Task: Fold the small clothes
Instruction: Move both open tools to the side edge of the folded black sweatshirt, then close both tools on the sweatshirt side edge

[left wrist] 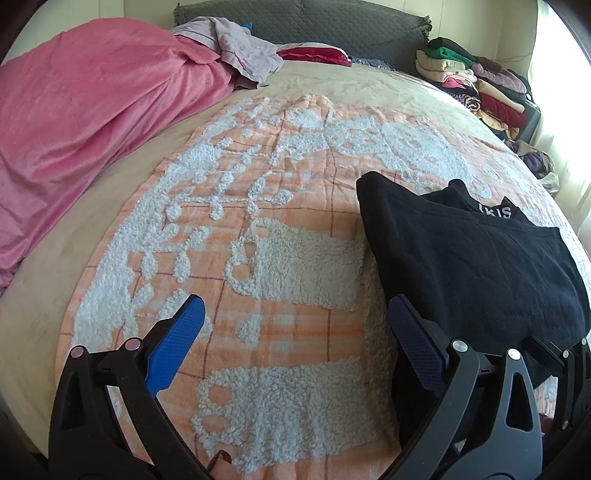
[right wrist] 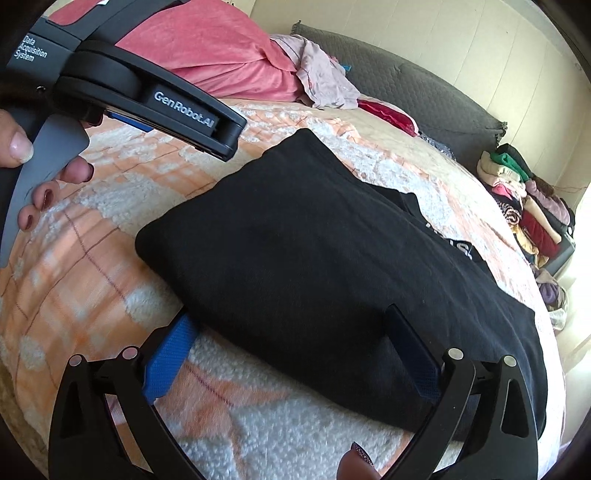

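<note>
A black garment lies folded flat on the orange-and-white fleece blanket, with white lettering showing at its far edge. My left gripper hovers open over bare blanket, its right finger just beside the garment's left edge. In the right wrist view the black garment fills the middle. My right gripper is open wide at the near edge of the cloth: the left fingertip is tucked under the edge and the right one rests on top. A hand holds the left gripper's black housing at the upper left.
A pink blanket is heaped on the left of the bed. A lilac garment and a red item lie near the grey pillow. A stack of folded clothes stands at the far right edge.
</note>
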